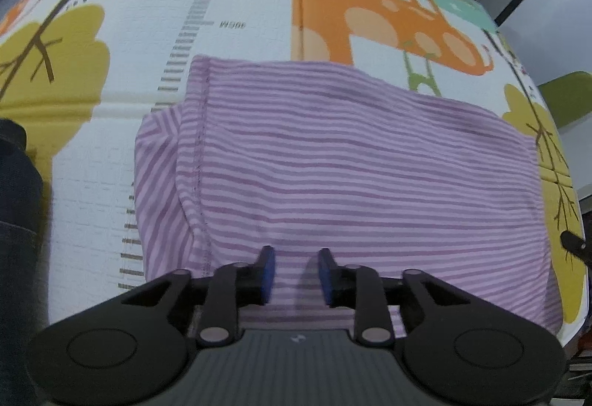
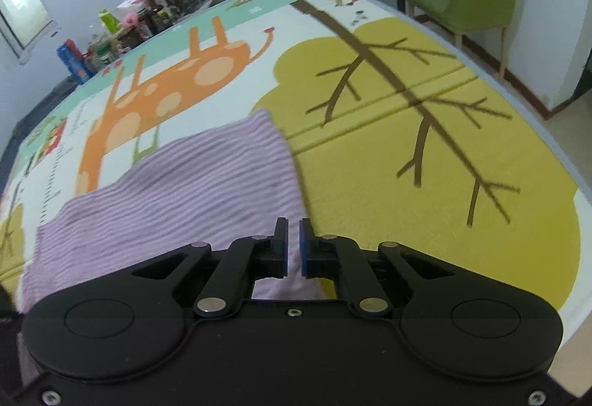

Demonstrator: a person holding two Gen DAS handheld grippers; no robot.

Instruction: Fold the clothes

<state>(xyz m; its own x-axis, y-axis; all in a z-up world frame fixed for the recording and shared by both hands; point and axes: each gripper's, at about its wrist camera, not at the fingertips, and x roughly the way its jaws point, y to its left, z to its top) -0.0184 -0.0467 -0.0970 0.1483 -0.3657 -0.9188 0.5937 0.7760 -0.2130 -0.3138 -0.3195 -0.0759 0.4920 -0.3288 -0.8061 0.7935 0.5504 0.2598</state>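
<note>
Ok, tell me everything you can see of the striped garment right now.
The purple-and-white striped garment looks like thin knit fabric, folded into a rough rectangle and lying flat on the printed play mat. A stitched hem runs down its left side over an underlayer with diagonal stripes. Mild wrinkles. The left tongs stand open above its near edge.

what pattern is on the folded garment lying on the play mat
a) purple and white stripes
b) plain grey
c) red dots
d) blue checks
a: the garment shows thin purple and pale stripes running across it in both wrist views, lying on the play mat.
</note>
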